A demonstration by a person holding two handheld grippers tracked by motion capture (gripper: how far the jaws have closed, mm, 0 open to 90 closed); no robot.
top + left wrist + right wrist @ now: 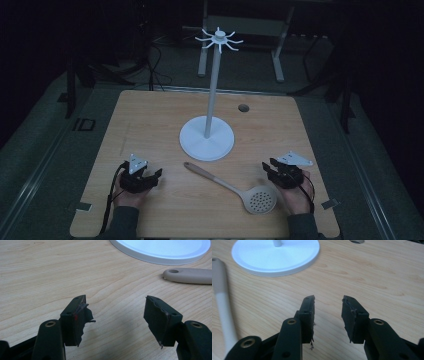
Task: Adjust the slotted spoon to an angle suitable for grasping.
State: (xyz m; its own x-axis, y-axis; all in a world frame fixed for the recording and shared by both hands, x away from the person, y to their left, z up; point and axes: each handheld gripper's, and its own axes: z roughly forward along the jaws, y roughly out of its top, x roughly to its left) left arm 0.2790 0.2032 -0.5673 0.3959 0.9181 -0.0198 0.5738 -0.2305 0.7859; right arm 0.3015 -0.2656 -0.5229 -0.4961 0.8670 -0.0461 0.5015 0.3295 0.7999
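slotted spoon [235,188] lies flat on the table [150,120] between the two grippers, bowl end just beside the right gripper [275,171], handle tip pointing up toward the white stand [207,136] and sitting about midway across from the left gripper [145,177]. judged light and stiff, likely silicone or plastic over a firm core: should not flex much, surface probably a bit grippy rather than slick, not fragile. the round perforated bowl is wide, shallow and awkward to pinch; the long handle is the sensible hold, narrow enough for either jaw gap, best taken near mid-length so the bowl does not tip it. the hanging hole at the handle tip [173,271] looks meant for one of the stand's top hooks [218,39], so a grip should leave that end free. looks: beige-grey handle thickening toward the rounded tip, paler neck, pale bowl dotted with small holes. in the right gripper view the handle [222,307] runs along the left edge, well off that gripper's own jaws. left gripper: jaws spread wide, bare wood between them. right gripper: jaws apart, narrower gap, nothing between them. both rest low near the table's near edge, each in a hand.
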